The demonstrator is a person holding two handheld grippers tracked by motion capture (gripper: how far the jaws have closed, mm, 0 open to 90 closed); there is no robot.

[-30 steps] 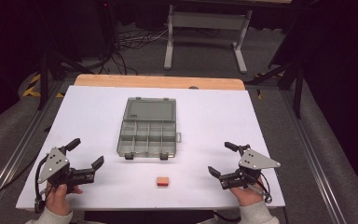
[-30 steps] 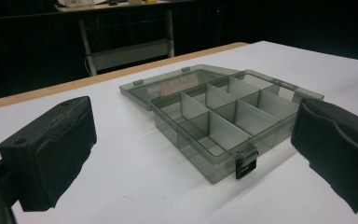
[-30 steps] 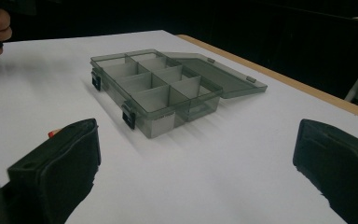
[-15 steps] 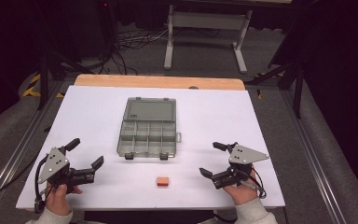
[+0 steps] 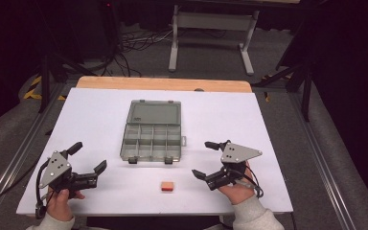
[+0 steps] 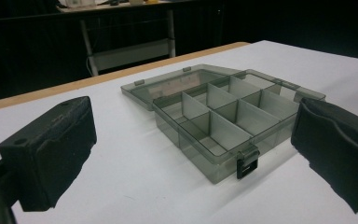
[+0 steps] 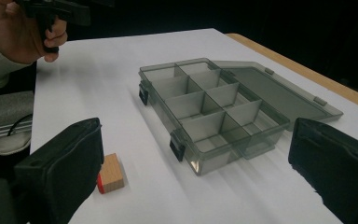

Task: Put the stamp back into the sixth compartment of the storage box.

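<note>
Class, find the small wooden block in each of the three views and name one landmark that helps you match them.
High view: the small wooden block lies on the white table near its front edge, in front of the organizer box.
Left gripper view: not in it.
Right gripper view: lower left, beside the left jaw.
Shared landmark: the open organizer box with its black latches.

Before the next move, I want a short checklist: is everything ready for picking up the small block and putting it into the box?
1. Box lid is open, lying flat behind it: ok.
2. Compartments look empty: ok.
3. Block lies free on the table, in front of the box: ok.
4. Right gripper jaws open, holding nothing: ok.
5. Left gripper jaws open, away from the block: ok.
6. Block fits a compartment: cannot tell.
</note>
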